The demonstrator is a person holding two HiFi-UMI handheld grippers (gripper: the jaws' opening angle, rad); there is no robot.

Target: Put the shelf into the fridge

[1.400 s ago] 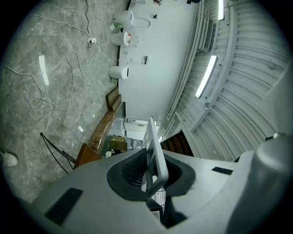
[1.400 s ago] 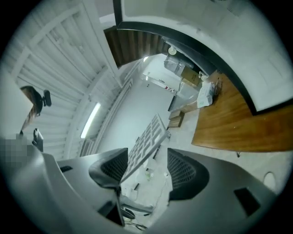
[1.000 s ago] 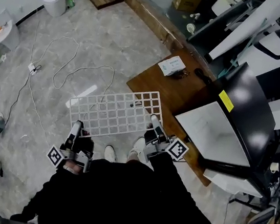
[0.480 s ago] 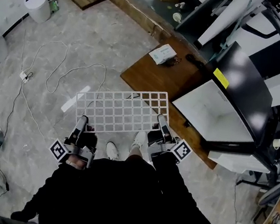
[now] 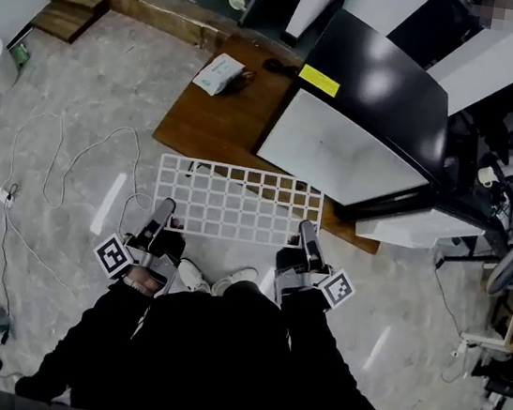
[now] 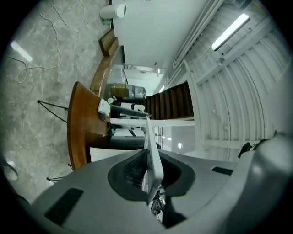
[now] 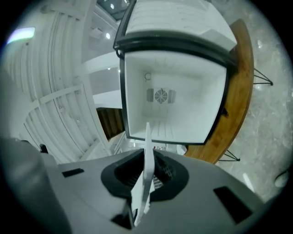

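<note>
A white wire-grid shelf [image 5: 238, 202] hangs level over the floor, its far right corner close to the fridge [image 5: 376, 93]. My left gripper [image 5: 163, 210] is shut on the near edge at the left. My right gripper [image 5: 307, 235] holds the near edge at the right; its jaws have just been closing on the shelf between them. In the left gripper view the shelf's edge [image 6: 153, 157] stands between the pads of that gripper [image 6: 151, 171]. The right gripper view shows the shelf's edge [image 7: 147, 160] in that gripper [image 7: 145, 178], facing the fridge's open white inside [image 7: 169, 100].
The black-topped fridge stands on a low wooden platform [image 5: 211, 122] that also carries a white packet [image 5: 218, 73]. Cables [image 5: 62, 172] lie on the stone floor at the left. The person's shoes [image 5: 213, 279] are just under the shelf's near edge. Chair bases [image 5: 503, 272] stand at the right.
The person and both grippers have swung to the right with the shelf. The fridge, earlier off to the right, now lies just beyond the shelf's far right corner.
</note>
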